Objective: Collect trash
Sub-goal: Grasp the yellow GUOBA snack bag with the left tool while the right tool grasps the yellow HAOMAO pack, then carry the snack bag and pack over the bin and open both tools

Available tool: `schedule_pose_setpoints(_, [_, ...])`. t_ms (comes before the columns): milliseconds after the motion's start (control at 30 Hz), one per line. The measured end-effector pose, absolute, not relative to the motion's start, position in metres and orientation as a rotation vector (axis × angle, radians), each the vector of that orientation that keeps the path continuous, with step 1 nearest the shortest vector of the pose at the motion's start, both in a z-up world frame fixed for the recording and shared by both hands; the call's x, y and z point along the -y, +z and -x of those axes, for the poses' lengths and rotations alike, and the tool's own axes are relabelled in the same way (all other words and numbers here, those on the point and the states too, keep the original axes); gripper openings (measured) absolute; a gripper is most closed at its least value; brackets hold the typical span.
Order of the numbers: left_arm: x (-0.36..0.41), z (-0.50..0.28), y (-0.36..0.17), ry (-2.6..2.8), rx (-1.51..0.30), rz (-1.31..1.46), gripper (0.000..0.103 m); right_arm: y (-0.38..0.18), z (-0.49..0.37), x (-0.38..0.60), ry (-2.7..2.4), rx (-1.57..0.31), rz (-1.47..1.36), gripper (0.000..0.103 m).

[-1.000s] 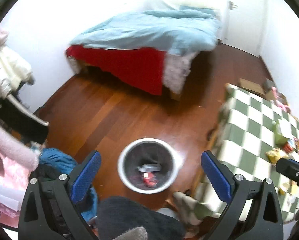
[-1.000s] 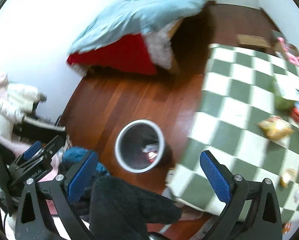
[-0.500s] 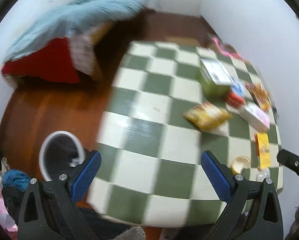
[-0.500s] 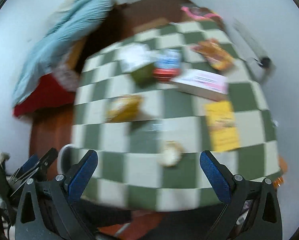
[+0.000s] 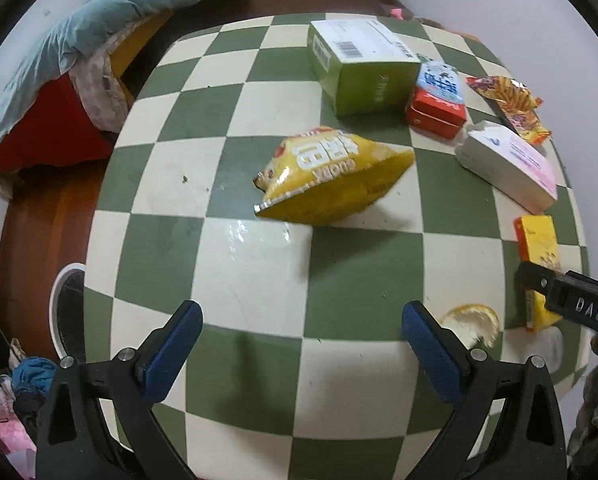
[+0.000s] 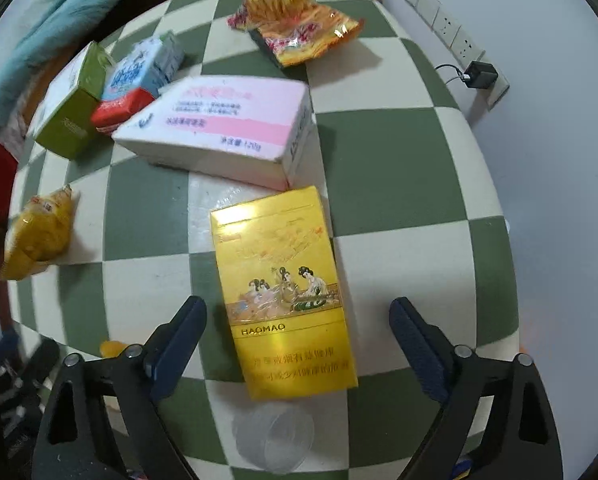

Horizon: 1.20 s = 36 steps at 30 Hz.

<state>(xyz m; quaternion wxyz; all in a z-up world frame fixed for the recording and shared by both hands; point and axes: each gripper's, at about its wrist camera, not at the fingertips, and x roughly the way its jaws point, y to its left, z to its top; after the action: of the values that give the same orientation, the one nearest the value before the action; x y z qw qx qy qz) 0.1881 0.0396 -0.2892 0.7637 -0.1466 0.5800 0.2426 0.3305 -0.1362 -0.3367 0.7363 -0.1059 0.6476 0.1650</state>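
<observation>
Trash lies on a green-and-white checkered table. A yellow snack bag lies mid-table, well ahead of my open, empty left gripper. A lemon slice lies by its right finger. My open, empty right gripper hovers over a yellow HAOMAO cigarette box, which lies between its fingers. A clear plastic cup lies below it. The bin stands on the floor at the table's left edge.
Further back lie a pink-and-white box, a green box, a blue-and-red carton and an orange snack wrapper. A bed stands at far left. Wall sockets sit right of the table.
Both grippers swung from above the bin on the floor to over the table. They have come closer to the trash; the right one now straddles the yellow box.
</observation>
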Motion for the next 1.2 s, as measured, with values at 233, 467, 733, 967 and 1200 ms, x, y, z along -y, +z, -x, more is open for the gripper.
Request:
schedule_pose_setpoints(233, [-0.054,-0.202,-0.280,0.559,-1.233,0.295,0.102,-0.328,-0.328,0.132,0.370,-1.345,0.318,0.058])
schedule_pose_setpoints(467, [-0.067,-0.234,-0.275,0.539,-1.208,0.232,0.101,-0.322,-0.344,0.143,0.378,-1.380,0.196,0.058])
schedule_pose_setpoints(733, [-0.071,-0.271,-0.305,0.417,-1.286,0.174,0.085,-0.327,-0.362,0.141,0.339,-1.394,0.161,0.058])
schedule_pose_setpoints(967, [-0.070,-0.259,-0.301,0.393,-1.256,0.221,0.053,-0.319,-0.346,0.141,0.363,-1.391,0.131,0.058])
schedule_pose_setpoints(1200, [-0.057,-0.237,-0.270,0.381,-1.180,0.209,0.051,-0.294,-0.331,0.144,0.410,-1.356,0.097,0.058])
